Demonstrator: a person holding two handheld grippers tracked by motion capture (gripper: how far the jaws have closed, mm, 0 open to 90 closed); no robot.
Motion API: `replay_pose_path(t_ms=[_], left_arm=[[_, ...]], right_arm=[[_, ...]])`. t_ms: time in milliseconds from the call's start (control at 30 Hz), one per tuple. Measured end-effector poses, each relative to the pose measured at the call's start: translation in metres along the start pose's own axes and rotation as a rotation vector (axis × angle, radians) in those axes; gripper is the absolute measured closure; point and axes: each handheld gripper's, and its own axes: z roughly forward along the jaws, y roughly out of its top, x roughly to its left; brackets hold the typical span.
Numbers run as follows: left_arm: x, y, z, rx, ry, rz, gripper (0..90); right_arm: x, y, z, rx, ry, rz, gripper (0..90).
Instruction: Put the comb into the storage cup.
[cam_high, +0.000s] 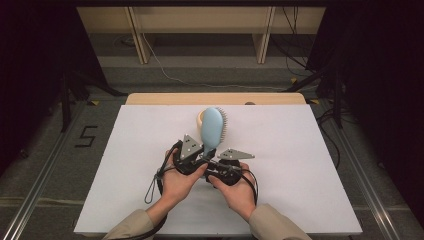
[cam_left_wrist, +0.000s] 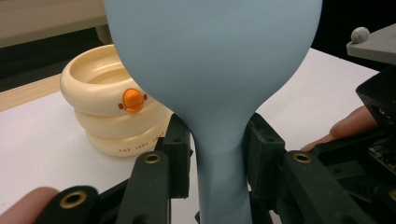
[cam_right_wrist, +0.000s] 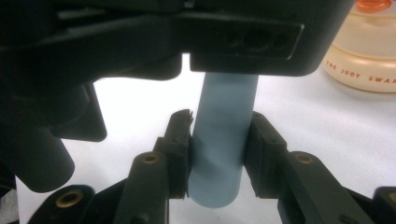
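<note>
**Two claws pinch one blue hairbrush**

The light blue hairbrush (cam_high: 212, 129) stands up above the white tabletop (cam_high: 300, 165). The left claw (cam_left_wrist: 218, 149) pinches its thin neck. The right claw (cam_right_wrist: 218, 154) pinches the handle's end, just below the left one. Behind the left claw, a cream ringed pot (cam_left_wrist: 109, 112) with an orange button (cam_left_wrist: 132, 99) sits on the tabletop.

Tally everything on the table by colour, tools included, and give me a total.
Light blue: 1, the hairbrush, clamped at its handle by both tools.
Cream: 1, the ringed container with an orange button, behind the brush.
Black: 2, the left tool and the right tool.
Total: 4
</note>
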Motion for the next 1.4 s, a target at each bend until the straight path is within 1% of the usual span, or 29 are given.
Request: replay_pose_path(t_ms=[433, 567, 667, 833, 1167, 1400], left_arm=[[0.0006, 0.0022, -0.001, -0.008, -0.003, 0.012, 60.8], [0.0011, 0.0029, -0.001, -0.006, -0.011, 0.017, 58.9], [0.0005, 0.0039, -0.001, -0.001, -0.015, 0.035, 57.5], [0.0, 0.0045, -0.001, -0.002, -0.025, 0.036, 56.9], [0.003, 0.0062, -0.0026, -0.012, -0.024, 0.018, 54.4], [0.0017, 0.0073, -0.0032, -0.018, -0.032, 0.031, 55.4]], right_arm=[[-0.0011, 0.0013, -0.0022, -0.022, 0.005, 0.019, 65.1], [-0.0014, 0.0016, -0.0028, -0.029, 0.007, 0.024, 65.1], [-0.0018, 0.0018, -0.0031, -0.031, 0.01, 0.027, 65.2], [-0.0029, 0.0024, -0.004, -0.039, 0.015, 0.037, 65.2], [-0.0037, 0.0046, -0.0067, -0.063, 0.021, 0.046, 65.2], [-0.0041, 0.0047, -0.0069, -0.072, 0.026, 0.055, 65.2]])
